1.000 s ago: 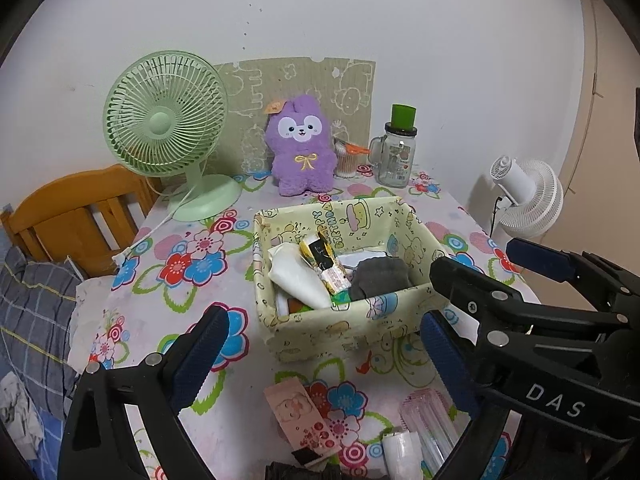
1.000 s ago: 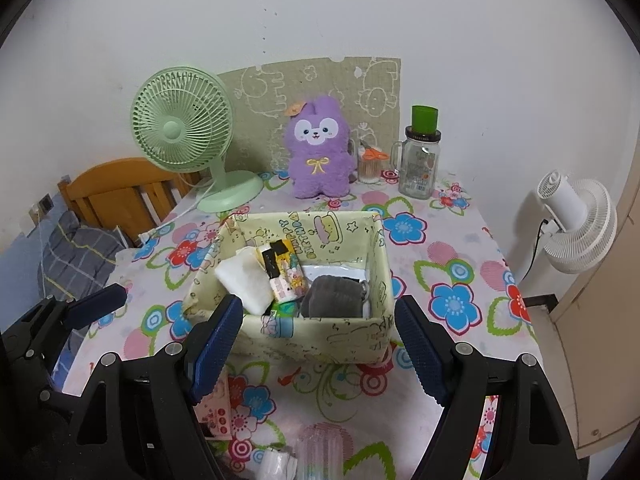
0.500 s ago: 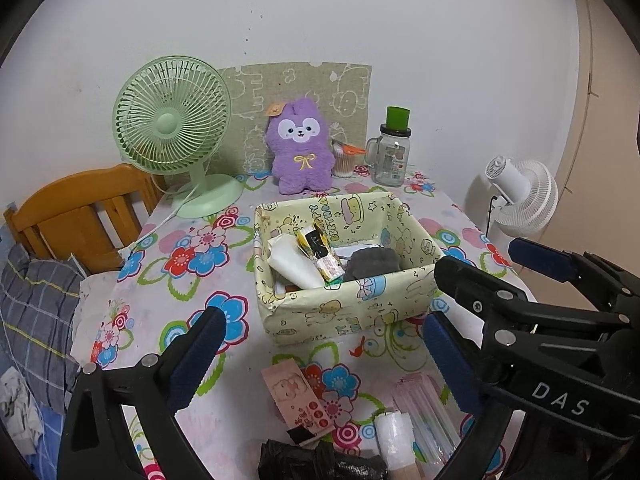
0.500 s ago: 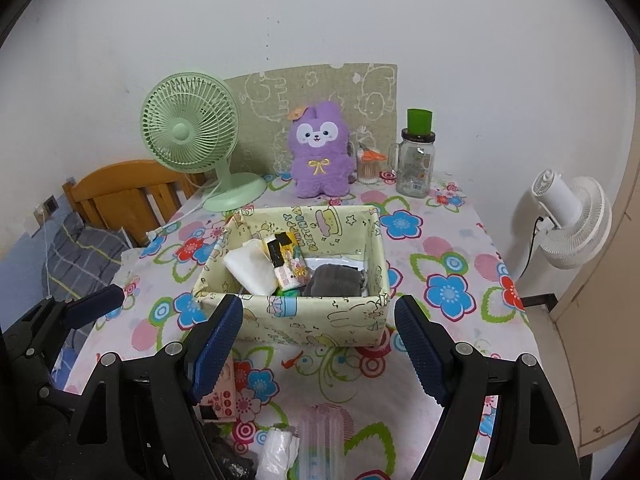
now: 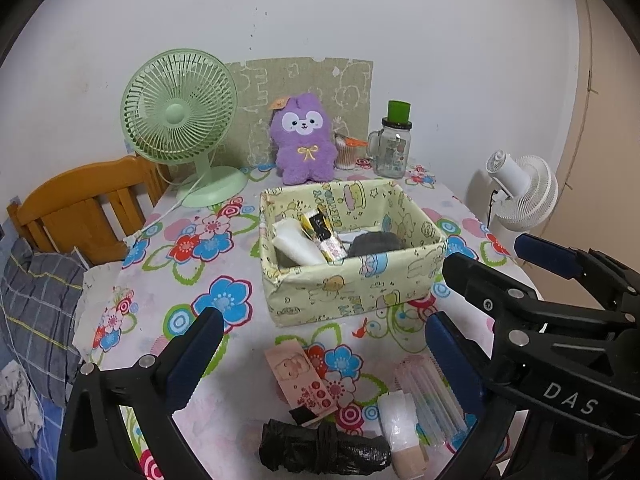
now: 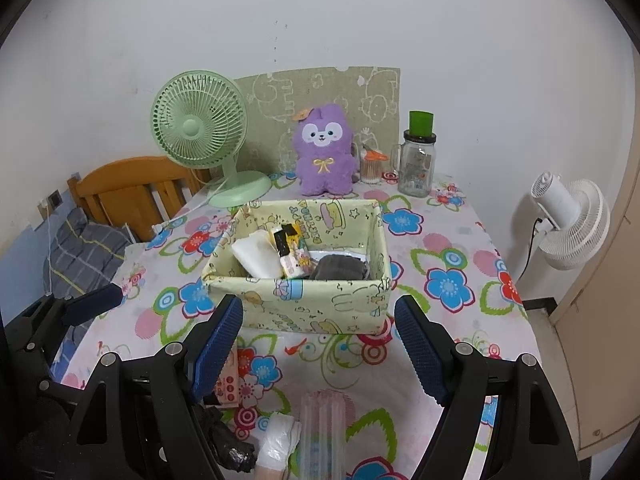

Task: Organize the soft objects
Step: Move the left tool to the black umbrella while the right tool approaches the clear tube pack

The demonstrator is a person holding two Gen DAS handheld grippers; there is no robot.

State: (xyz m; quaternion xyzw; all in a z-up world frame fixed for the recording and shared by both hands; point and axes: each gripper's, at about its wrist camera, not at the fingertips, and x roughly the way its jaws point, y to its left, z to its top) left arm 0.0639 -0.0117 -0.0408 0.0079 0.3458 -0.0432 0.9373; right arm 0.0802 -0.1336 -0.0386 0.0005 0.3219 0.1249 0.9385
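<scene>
Both grippers, left gripper (image 5: 320,356) and right gripper (image 6: 318,342), have drawn back from the pale-yellow cartoon-print fabric box (image 5: 352,292), jaws apart and empty; next likely a reach for the crumpled black plastic bundle (image 5: 324,450) near the table edge

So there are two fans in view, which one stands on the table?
The green fan, on its round base beside the purple plush toy. The white fan is off the table, past its right edge, near the wall.

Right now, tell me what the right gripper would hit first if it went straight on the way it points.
Probably the near wall of the yellow fabric storage box. The right gripper is open and empty, its fingers framing that wall. Its downward tilt could bring it onto the flowered tablecloth just short of the box; depth is unclear.
</scene>
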